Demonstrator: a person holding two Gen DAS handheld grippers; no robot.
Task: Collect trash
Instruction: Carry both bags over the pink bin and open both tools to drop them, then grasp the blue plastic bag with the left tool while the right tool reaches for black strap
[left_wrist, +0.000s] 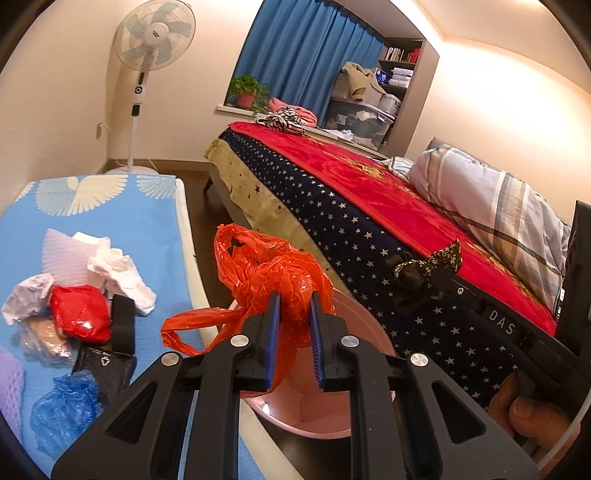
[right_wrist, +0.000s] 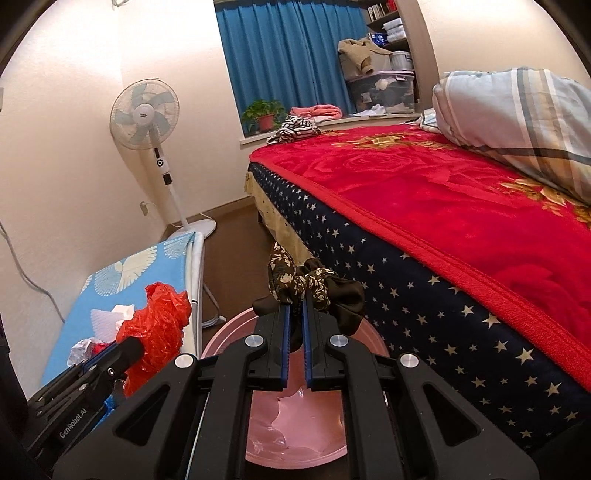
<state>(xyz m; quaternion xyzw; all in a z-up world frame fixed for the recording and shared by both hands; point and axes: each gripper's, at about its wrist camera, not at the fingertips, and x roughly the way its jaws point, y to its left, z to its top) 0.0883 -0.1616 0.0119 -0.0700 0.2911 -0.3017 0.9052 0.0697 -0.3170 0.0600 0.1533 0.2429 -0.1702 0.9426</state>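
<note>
My left gripper (left_wrist: 294, 301) is shut on a crumpled orange plastic bag (left_wrist: 266, 273), which hangs over the rim of a pink basin (left_wrist: 295, 417) on the floor. In the right wrist view the same orange bag (right_wrist: 159, 328) shows at the left. My right gripper (right_wrist: 294, 312) is shut on a dark floral cloth scrunchie (right_wrist: 314, 284) and holds it above the pink basin (right_wrist: 295, 443). From the left wrist view the scrunchie (left_wrist: 424, 269) hangs at the right in front of the bed. More trash lies on the blue ironing board (left_wrist: 110, 206): white crumpled paper (left_wrist: 114, 269), a red wrapper (left_wrist: 79, 317) and a blue plastic piece (left_wrist: 66, 406).
A bed with a red blanket (right_wrist: 443, 206) and starred side runs along the right, a striped pillow (right_wrist: 517, 118) on it. A white standing fan (left_wrist: 147, 55) is by the far wall. A hand (left_wrist: 532, 413) holds the right gripper. Dark floor lies between board and bed.
</note>
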